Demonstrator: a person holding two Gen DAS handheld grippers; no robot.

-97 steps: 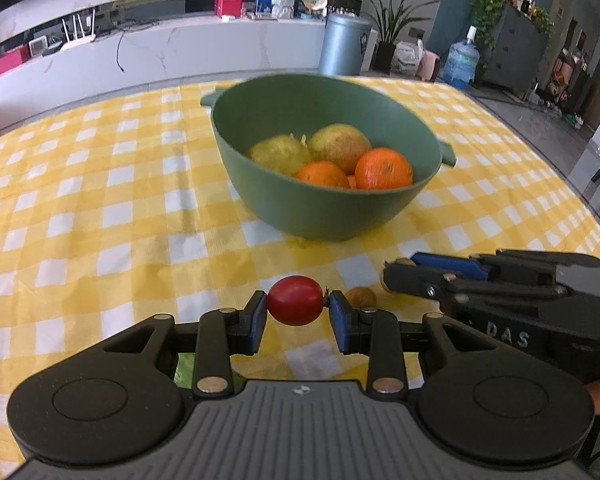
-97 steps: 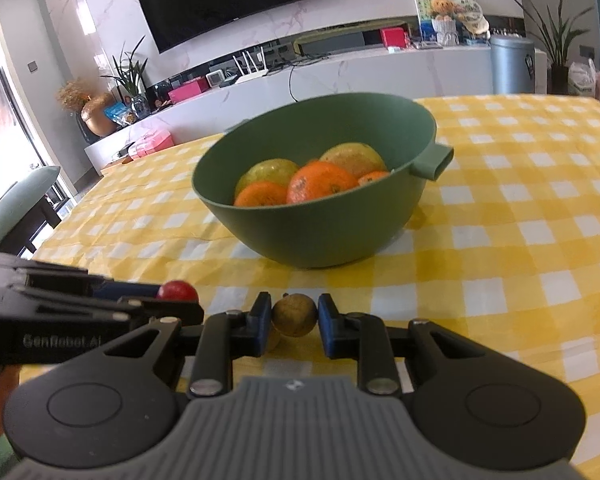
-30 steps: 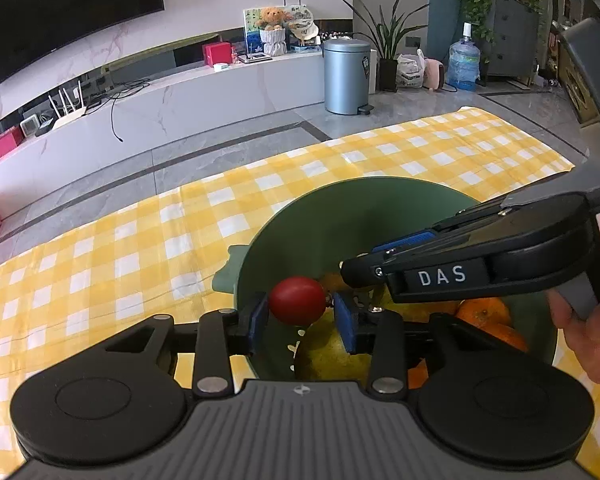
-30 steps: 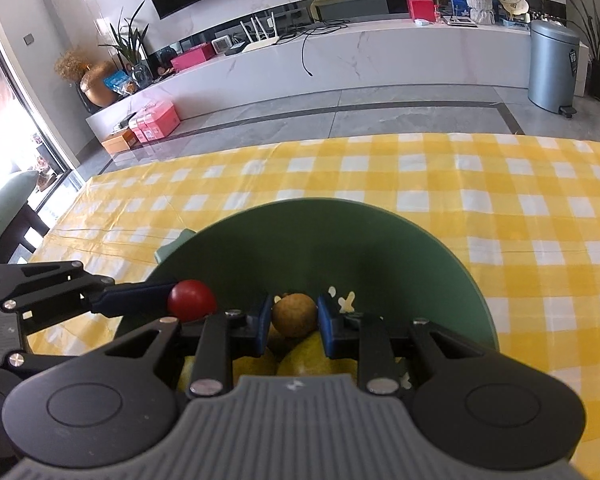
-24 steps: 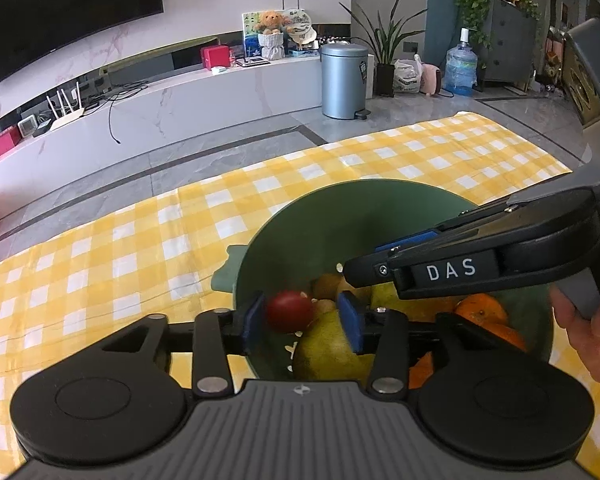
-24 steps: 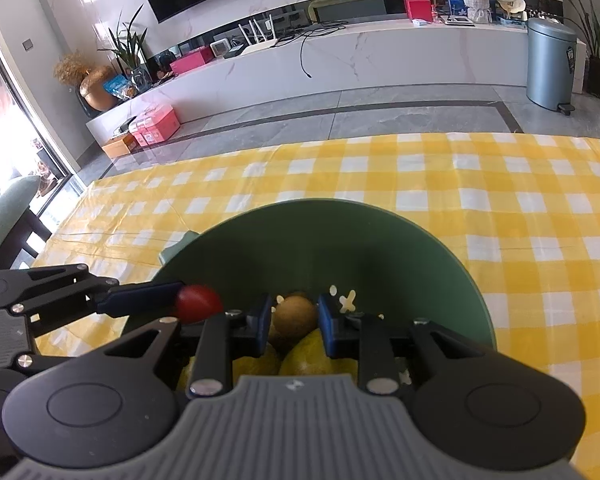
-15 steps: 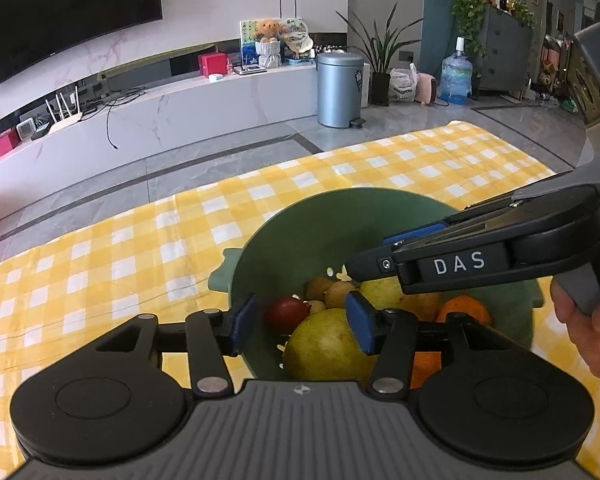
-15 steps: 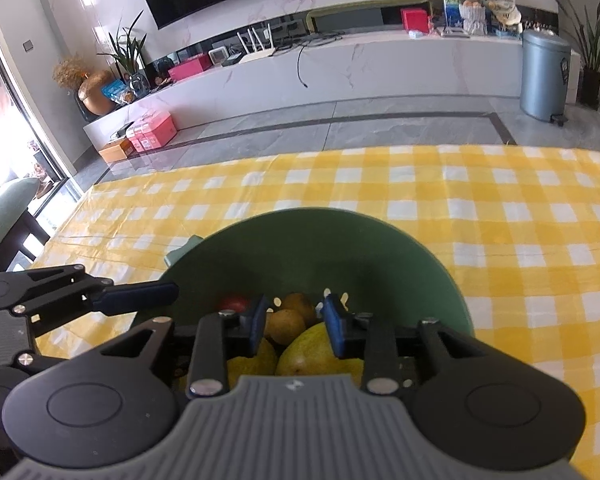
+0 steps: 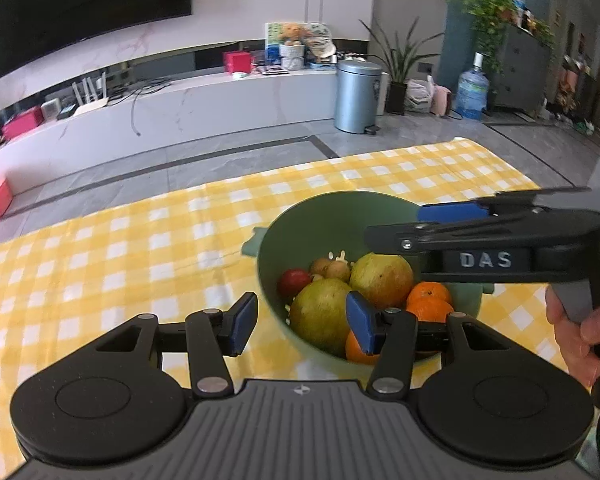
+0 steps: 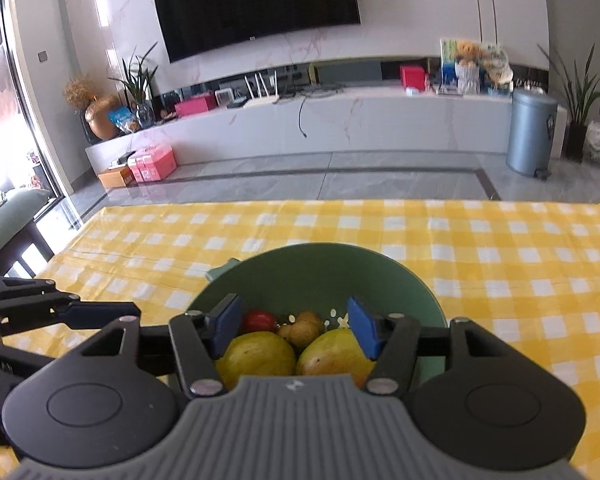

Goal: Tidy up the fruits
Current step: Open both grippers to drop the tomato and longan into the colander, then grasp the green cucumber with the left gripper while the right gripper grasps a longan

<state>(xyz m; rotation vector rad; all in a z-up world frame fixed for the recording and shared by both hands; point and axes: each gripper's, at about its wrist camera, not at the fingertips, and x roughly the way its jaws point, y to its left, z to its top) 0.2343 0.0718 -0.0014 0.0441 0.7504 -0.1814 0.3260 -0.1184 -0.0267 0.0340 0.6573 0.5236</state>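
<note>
Withdrawing: judged as the step in hand, both tongs lifting clear above the green bowl [image 9: 324,220] with nothing left to carry.
Fruit: red cherry tomato [image 9: 294,281], small brown fruits [image 9: 332,267], two large yellow-green pears [image 9: 320,314] and oranges [image 9: 428,298] all lie inside the bowl.
Left gripper [image 9: 300,322]: jaws spread wide, empty, hanging over the bowl's near-left rim.
Right gripper [image 10: 292,326]: jaws spread wide, empty, above the pears.
Doing it well: rise straight, jaws kept apart, so no pad clips the rim or nudges the piled fruit.
Surroundings: yellow checked tablecloth [image 10: 500,248] under the bowl.
</note>
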